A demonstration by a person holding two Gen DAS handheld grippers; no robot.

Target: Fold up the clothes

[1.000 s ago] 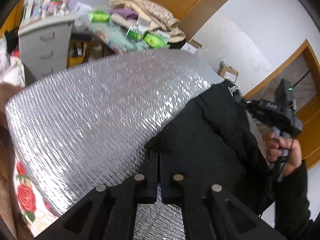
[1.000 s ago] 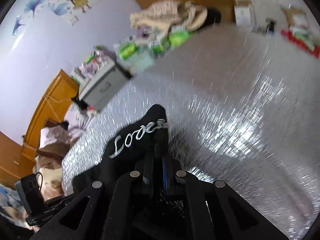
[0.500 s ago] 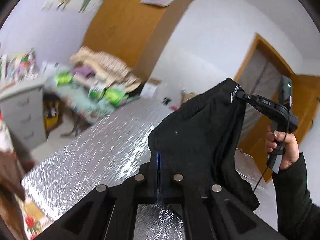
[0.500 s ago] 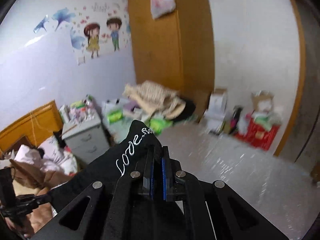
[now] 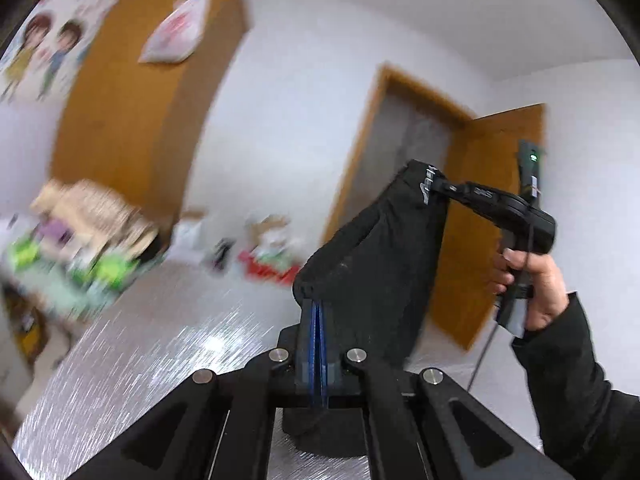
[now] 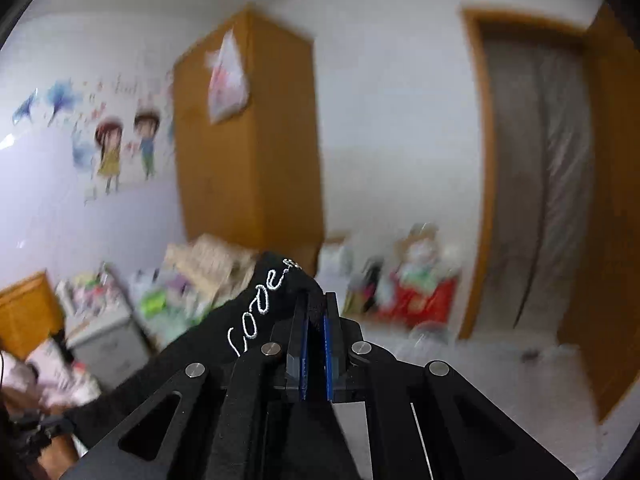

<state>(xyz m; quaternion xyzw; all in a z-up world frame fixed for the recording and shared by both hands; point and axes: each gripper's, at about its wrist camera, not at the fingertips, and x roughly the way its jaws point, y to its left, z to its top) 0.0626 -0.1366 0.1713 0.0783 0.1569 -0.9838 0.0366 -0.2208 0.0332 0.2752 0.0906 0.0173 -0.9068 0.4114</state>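
Bedroom setting, both views motion-blurred: white walls, a tall orange-brown wardrobe (image 6: 248,136) with a plastic bag (image 5: 176,28) hanging on its front, cartoon wall stickers (image 6: 120,148) of two children to its left, and an open wooden door (image 5: 492,216) beside a doorway covered by a grey curtain (image 6: 536,184). Silver quilted foil surface (image 5: 132,364) fills the lower left of the left wrist view. Beyond it, a cluttered table with a beige blanket (image 5: 92,208) and green packets, too blurred to identify. Red items and boxes (image 6: 416,284) sit on the floor by the doorway. Grey drawer unit (image 6: 108,344) at lower left of the right wrist view. Black garment (image 5: 376,276) is held up in the air above the foil surface, stretched between the two grippers. Left gripper (image 5: 316,312): blue-padded jaws pressed nearly together, pinching one edge of the black fabric at its lower corner. Right gripper (image 6: 316,312): jaws closed to a narrow gap with a fold of fabric clamped between the pads; white cursive lettering (image 6: 260,308) on the cloth runs just left of the fingers. In the left wrist view the right gripper sits higher, at the garment's upper corner, held by the person's right hand (image 5: 536,280) in a dark sleeve. Cloth hangs slack between the two pinch points.
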